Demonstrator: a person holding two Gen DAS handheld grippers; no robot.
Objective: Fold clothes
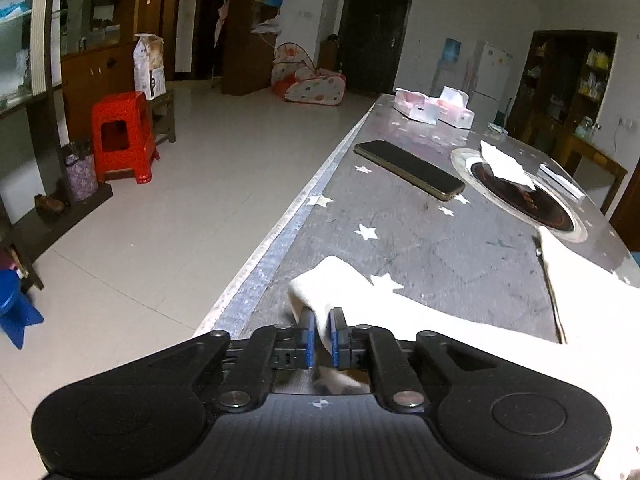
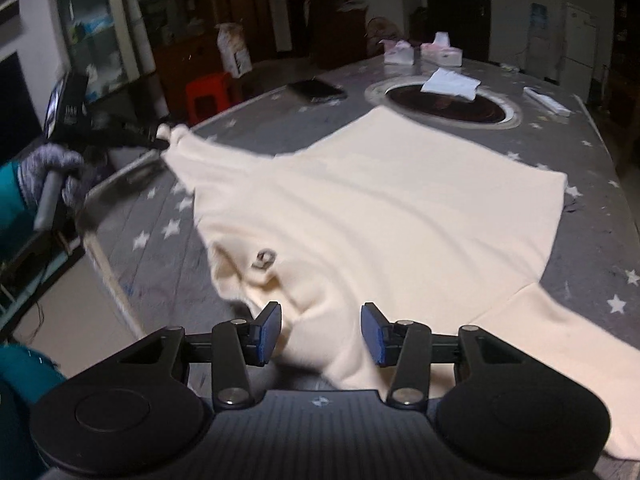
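No legible text; the small mark on the shirt (image 2: pixel 360 216) is blurred. Shirt is spread on the table (image 2: pixel 592 248). Sleeve tip is clamped in the left gripper (image 1: pixel 320 334). Right gripper (image 2: pixel 321 334) is held apart, fabric between the fingers, unpinched.

A cream long-sleeved top (image 2: pixel 380 208) is lying spread across the grey star-patterned counter (image 2: pixel 600 240), its body mostly flat with soft wrinkles near the closer edge. A small dark emblem (image 2: pixel 264 259) is showing on the cloth. One sleeve (image 2: pixel 200 160) is stretching taut and lifted toward the counter's left edge, its cuff (image 1: pixel 320 284) bunching. The other sleeve (image 2: pixel 560 340) is trailing flat toward the lower right.
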